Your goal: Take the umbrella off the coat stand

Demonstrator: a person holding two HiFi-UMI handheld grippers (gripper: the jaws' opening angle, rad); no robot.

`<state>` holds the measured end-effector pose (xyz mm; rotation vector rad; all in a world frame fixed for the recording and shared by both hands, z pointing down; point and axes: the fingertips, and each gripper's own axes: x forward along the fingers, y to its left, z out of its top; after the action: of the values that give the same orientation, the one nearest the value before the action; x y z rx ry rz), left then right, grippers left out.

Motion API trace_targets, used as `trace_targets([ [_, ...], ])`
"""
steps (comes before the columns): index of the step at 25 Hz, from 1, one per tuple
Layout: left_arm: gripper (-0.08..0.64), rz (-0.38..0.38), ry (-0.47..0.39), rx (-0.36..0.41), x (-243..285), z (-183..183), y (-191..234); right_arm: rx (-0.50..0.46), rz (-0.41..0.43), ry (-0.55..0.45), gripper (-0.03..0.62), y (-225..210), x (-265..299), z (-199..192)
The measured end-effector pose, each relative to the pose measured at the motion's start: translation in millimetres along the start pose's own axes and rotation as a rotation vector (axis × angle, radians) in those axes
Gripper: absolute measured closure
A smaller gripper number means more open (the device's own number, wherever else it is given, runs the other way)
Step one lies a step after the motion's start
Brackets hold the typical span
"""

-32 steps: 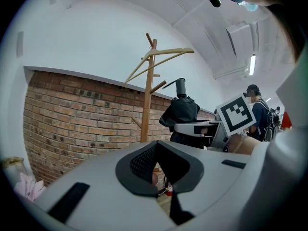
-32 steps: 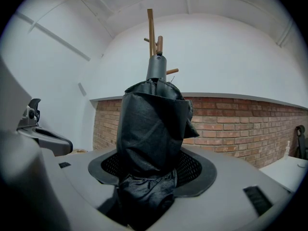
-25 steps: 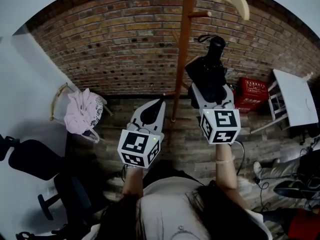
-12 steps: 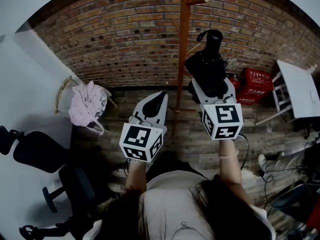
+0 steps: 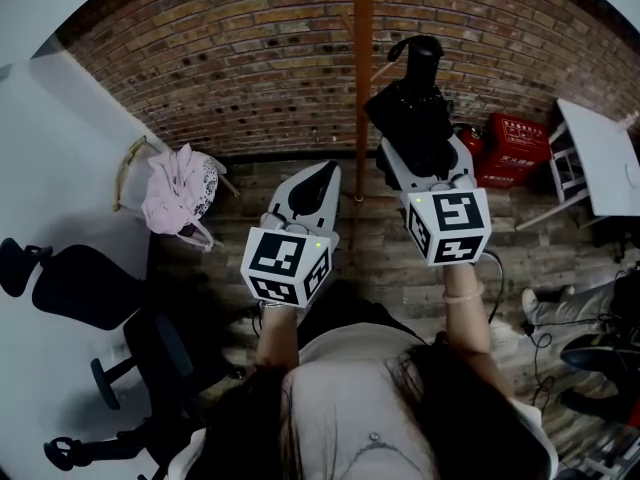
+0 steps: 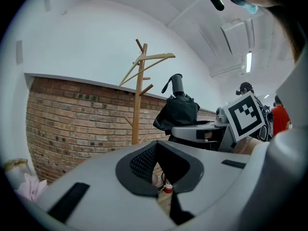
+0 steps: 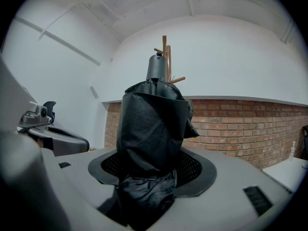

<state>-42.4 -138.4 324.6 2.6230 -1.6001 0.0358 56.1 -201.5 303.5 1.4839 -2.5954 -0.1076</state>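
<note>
A folded black umbrella [image 5: 412, 118] stands upright in my right gripper [image 5: 422, 166], which is shut on its lower part. It hangs free just to the right of the wooden coat stand [image 5: 361, 78] and touches none of its pegs. In the right gripper view the umbrella [image 7: 151, 129] fills the space between the jaws, with the coat stand [image 7: 165, 44] showing behind its handle. My left gripper [image 5: 318, 183] is shut and empty, lower and to the left of the stand's pole. The left gripper view shows the coat stand [image 6: 139, 95] and the umbrella [image 6: 177, 110] beyond it.
A brick wall [image 5: 230, 58] runs behind the stand. A pink bag [image 5: 175, 193] lies on the floor at the left, near a black office chair [image 5: 90, 298]. A red crate [image 5: 515, 148] and a white table [image 5: 600, 158] stand to the right.
The head view has tipped down, so the stand's upper arms have left the frame. The right gripper still holds the umbrella beside the pole. The left gripper has barely moved.
</note>
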Motion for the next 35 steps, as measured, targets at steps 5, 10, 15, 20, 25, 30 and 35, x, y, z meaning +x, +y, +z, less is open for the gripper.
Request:
trace_targets([
  [5,0.552,0.002,0.000,-0.002,-5,-1,-10,0.005,0.016,0.002,0.285,4,-12,-3],
  [10,0.552,0.003,0.000,-0.006,-8,-5,-20,0.002,0.033,0.000,0.285,9,-24,-6],
  [15,0.552,0.003,-0.002,-0.002,-12,-6,-27,0.004,0.054,-0.004,0.285,13,-33,-8],
  [20,0.552,0.003,-0.003,-0.003,-12,-6,-33,0.003,0.068,-0.009,0.285,17,-42,-9],
  [25,0.552,0.001,0.001,-0.005,-11,-6,-36,0.007,0.080,-0.008,0.285,19,-50,-10],
  [30,0.552,-0.004,0.004,-0.005,-9,-9,-41,0.012,0.090,0.002,0.285,22,-55,-17],
  [35,0.552,-0.004,0.008,-0.005,-5,-11,-43,0.019,0.093,0.015,0.285,21,-58,-24],
])
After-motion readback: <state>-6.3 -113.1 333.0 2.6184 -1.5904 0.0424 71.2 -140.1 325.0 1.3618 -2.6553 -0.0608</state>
